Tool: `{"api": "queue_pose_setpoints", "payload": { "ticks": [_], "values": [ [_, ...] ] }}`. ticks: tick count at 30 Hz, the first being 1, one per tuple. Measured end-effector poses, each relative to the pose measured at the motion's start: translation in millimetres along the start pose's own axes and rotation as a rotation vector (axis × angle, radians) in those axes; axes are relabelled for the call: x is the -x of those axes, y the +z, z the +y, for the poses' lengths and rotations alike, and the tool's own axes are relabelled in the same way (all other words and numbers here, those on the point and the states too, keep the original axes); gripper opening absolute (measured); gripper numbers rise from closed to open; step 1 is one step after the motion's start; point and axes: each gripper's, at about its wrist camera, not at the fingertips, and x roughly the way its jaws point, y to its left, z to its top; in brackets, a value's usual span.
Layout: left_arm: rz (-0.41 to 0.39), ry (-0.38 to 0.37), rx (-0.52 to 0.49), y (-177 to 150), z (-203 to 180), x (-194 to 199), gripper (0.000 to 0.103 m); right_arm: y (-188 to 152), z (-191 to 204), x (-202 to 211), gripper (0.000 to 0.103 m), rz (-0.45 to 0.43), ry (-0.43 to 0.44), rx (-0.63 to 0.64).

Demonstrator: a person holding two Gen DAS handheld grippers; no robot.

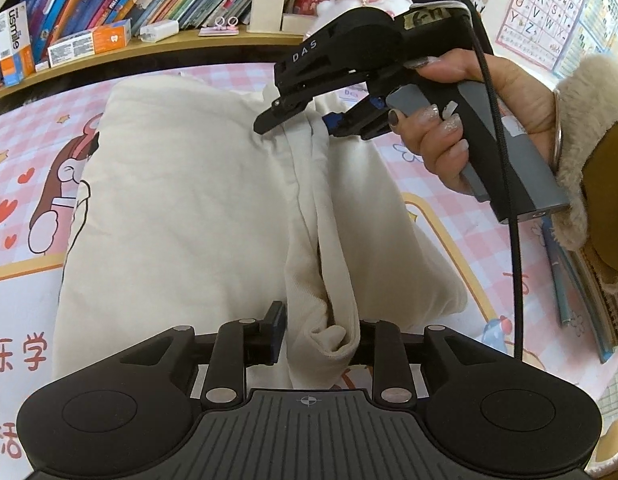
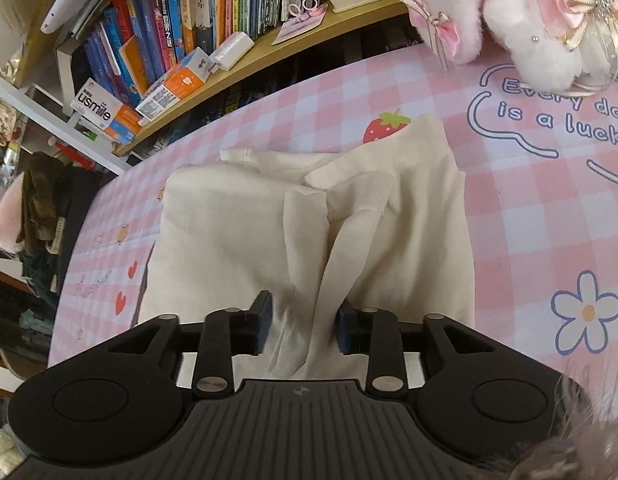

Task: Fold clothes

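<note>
Cream garment (image 1: 181, 200) lies on the counter (image 2: 529, 220), its middle ridge pinched up by left gripper (image 1: 317, 340) and right gripper (image 2: 305, 326), both clamped (probably to carry a fold over).

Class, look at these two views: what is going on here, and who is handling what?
A person is folding a cream garment on a pink checked table mat, with a handheld gripper in each hand. The left gripper has a bunched fold of the cloth between its fingers at the near end. The right gripper, held by a hand in a fleecy sleeve, grips the same ridge of fabric further along. The garment is partly folded, with a raised crease running between the two grippers.
</note>
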Motion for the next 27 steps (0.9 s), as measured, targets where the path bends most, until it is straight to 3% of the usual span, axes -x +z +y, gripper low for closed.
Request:
{"api": "queue_pose_setpoints", "payload": {
  "ticks": [3,5,13,15,16,17,19,23,27],
  "values": [
    [-0.002,0.005,-0.008,-0.9,-2.5,2.1,0.028,-0.1,0.5,3.1,0.042,0.004,0.000,0.003],
    [-0.005,0.003,-0.004,-2.2,-2.7,3.2,0.037,-0.3,0.6,5.7,0.049,0.001,-0.012,0.011],
    [-0.014,-0.005,-0.001,-5.8,-3.4,6.0,0.038,4.3,-1.2,8.2,0.049,-0.006,-0.051,0.015],
    [-0.016,-0.010,-0.012,-6.7,-4.5,6.5,0.034,5.9,0.4,6.5,0.049,-0.001,-0.067,0.018],
    [-0.017,-0.012,-0.022,-7.1,-5.4,6.8,0.016,6.7,1.4,5.5,0.044,0.002,-0.078,0.020],
    [-0.016,-0.007,-0.041,-7.5,-7.6,7.4,0.007,7.5,2.4,4.5,0.028,0.006,-0.090,0.021],
    [-0.035,0.004,-0.067,-6.1,-9.7,13.4,0.006,9.3,6.2,4.1,0.007,0.013,-0.110,0.037],
    [-0.164,0.021,-0.122,6.8,-22.1,60.7,0.006,13.6,31.5,29.8,0.006,-0.055,-0.086,0.144],
    [-0.200,-0.053,-0.114,19.8,-28.9,73.7,0.007,18.2,52.9,73.0,0.006,-0.166,-0.037,0.251]
  ]
}}
